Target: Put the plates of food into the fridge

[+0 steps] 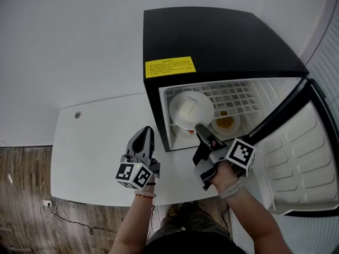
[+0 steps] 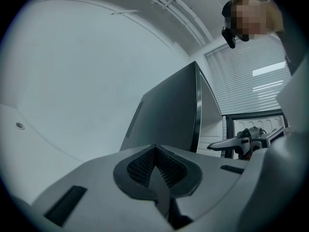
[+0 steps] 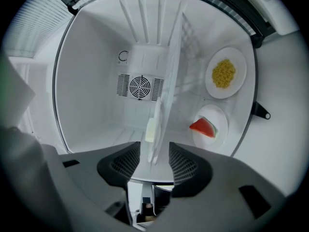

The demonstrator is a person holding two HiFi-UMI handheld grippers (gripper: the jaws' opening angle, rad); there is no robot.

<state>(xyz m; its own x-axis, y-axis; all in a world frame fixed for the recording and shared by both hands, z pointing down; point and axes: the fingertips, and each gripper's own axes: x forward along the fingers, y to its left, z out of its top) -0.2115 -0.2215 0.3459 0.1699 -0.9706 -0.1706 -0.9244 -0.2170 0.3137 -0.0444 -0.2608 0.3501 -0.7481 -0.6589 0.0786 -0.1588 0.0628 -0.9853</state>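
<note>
**Plate on the fridge shelf, right gripper open around its rim**

The plate with a pale block [image 1: 190, 109] lies on the left part of the wire shelf [image 1: 239, 96] inside the fridge [image 1: 212, 36], with its near rim at the front of the shelf. In the right gripper view it shows edge-on, and the rim stands between the jaws.

The right gripper [image 3: 154, 153] has its jaws well apart, with a gap between each pad and the rim, so it grips nothing. From the head view this gripper [image 1: 202, 129] reaches level into the fridge opening.

Two more plates sit lower in the fridge, below the shelf:
- The plate of yellow kernels [image 3: 225, 73] is on the right.
- The plate with a red wedge [image 3: 208, 126] is on the left, mostly under the upper plate.

A round fan grille [image 3: 140, 86] sits in the far wall.

The fridge is black with a yellow label [image 1: 170, 66] on top, and its door [image 1: 302, 157] is swung open to the right. It stands at the right end of a white bench [image 1: 95, 142].

The left gripper [image 1: 146, 132] hangs over the bench, just left of the fridge. Its jaws are closed together and hold nothing.
</note>
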